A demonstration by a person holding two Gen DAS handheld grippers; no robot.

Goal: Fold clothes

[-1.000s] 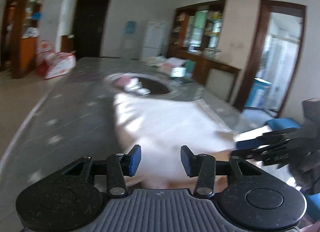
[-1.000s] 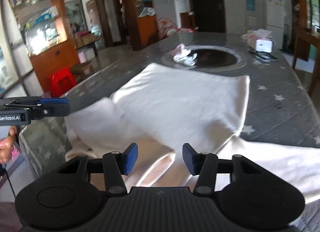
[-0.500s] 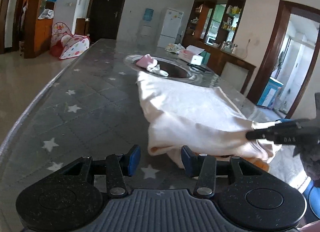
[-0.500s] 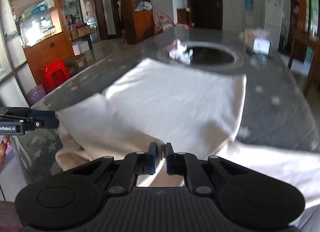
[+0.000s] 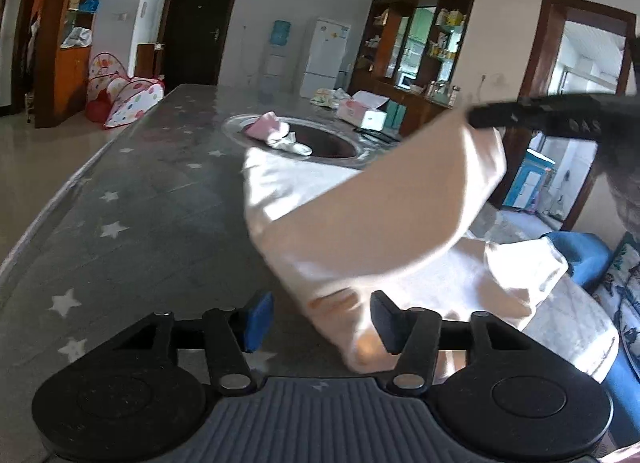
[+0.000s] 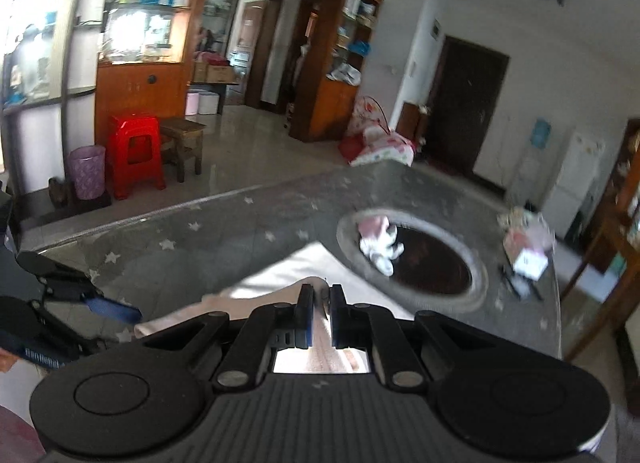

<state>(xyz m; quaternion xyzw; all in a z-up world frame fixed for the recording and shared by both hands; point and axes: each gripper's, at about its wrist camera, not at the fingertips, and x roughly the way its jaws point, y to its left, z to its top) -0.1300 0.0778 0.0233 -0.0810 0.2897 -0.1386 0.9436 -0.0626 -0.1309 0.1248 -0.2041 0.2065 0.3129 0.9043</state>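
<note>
the right gripper (image 6: 320,317) is clamped on a fold of the cream garment (image 5: 360,223), holding that part lifted off the star-patterned table (image 5: 140,191) toward 2 o'clock in the left wrist view, while the rest of the cloth lies on the tabletop. the left gripper (image 5: 320,321) hovers with its jaws spread wide and nothing between them, low at 6 o'clock, just beside the garment's near edge. beyond the cloth, toward 12 o'clock, small pink and white clothes (image 5: 276,135) sit on the rim of a round dark recess (image 5: 332,143), with a tissue box (image 5: 366,113) near it at 1 o'clock.
</note>
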